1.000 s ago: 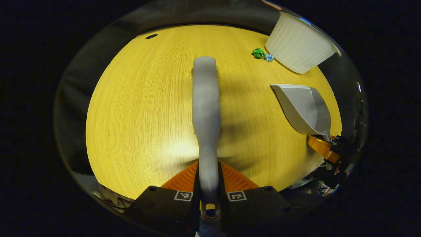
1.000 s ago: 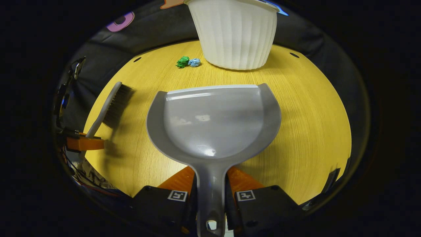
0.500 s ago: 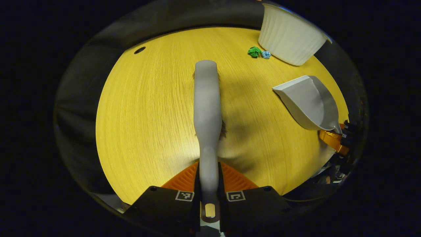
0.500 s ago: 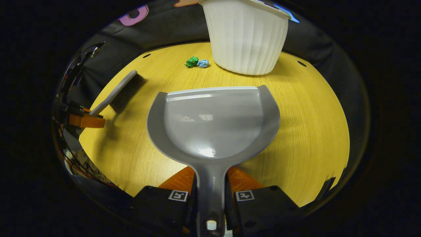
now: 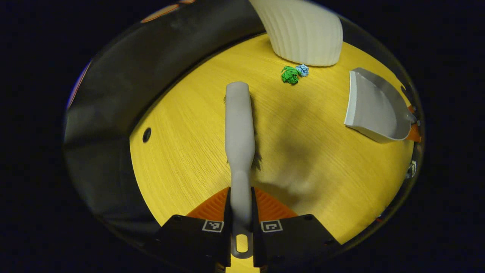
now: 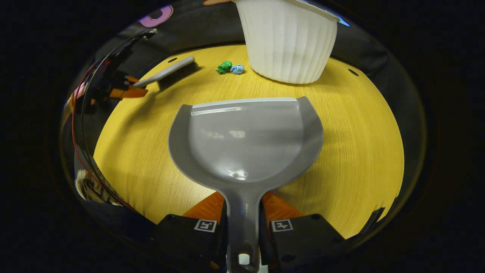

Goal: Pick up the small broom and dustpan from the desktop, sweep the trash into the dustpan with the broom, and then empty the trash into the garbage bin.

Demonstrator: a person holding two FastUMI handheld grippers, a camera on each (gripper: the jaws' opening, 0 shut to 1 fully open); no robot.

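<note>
broom [image 5: 238, 125] and dustpan [image 6: 246, 144] both picked up already, so step one looks done. sweeping not started as far as can be judged, and nothing emptied into the bin yet.

left gripper [image 5: 241, 231]: jaws pinching the broom's thin handle from both sides, hanging hole sitting right between them. broom runs straight ahead of the jaws, grey back facing up, dark bristles just peeking out underneath along the right edge. seems held a bit above the yellow wood desk [image 5: 182, 151], though hard to say for sure whether the bristles touch.

right gripper [image 6: 243, 231]: jaws clamped on the dustpan's handle, pan fanning out wide straight ahead. grey plastic, smooth and glossy, raised sides, pale front lip pointing away from the jaws. pan empty, just a couple of light reflections inside.

trash: a green paper wad [image 6: 224, 67] and a blue paper wad [image 6: 237, 69], crumpled, touching each other, lying on the desk ahead of the dustpan's lip and a little left, well apart from it. from the broom side, same wads ahead and to the right of the broom tip, near but not touching. white ribbed garbage bin [image 6: 288, 41] standing just beyond them, right next to the blue one.

still to go, probably: lip down near the wads, broom behind them, sweep in, then tip over the bin. wads look light, so likely to roll or skip off the lip if swept too hard.
</note>
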